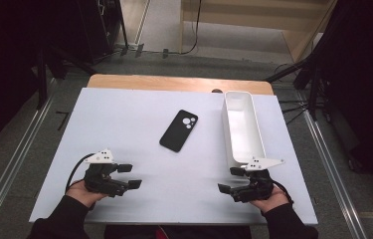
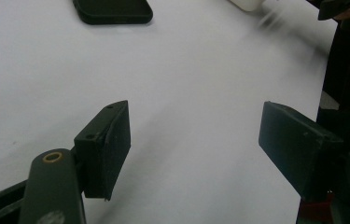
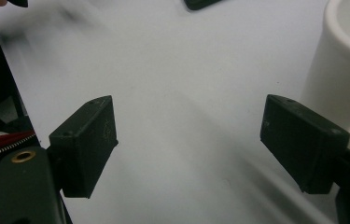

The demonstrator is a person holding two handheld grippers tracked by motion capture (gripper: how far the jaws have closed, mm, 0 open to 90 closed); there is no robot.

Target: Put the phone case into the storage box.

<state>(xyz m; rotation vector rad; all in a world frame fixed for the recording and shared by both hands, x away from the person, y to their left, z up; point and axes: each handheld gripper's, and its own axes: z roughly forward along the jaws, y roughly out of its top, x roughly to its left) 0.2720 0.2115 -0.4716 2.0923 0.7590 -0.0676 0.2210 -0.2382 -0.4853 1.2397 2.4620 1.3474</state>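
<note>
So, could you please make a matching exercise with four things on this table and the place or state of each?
Things:
1. phone case
2. white bin
3. left gripper
4. right gripper

Descriptions:
A. tall and narrow, along the right side
B. open, just in front of the bin's near end
C. black, lying flat mid-table
D. open, near the left front corner

Pairs: 1-C, 2-A, 3-D, 4-B

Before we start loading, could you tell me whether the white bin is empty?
Empty: the high view shows only bare white floor inside the white bin; the phone case lies outside it.
</note>
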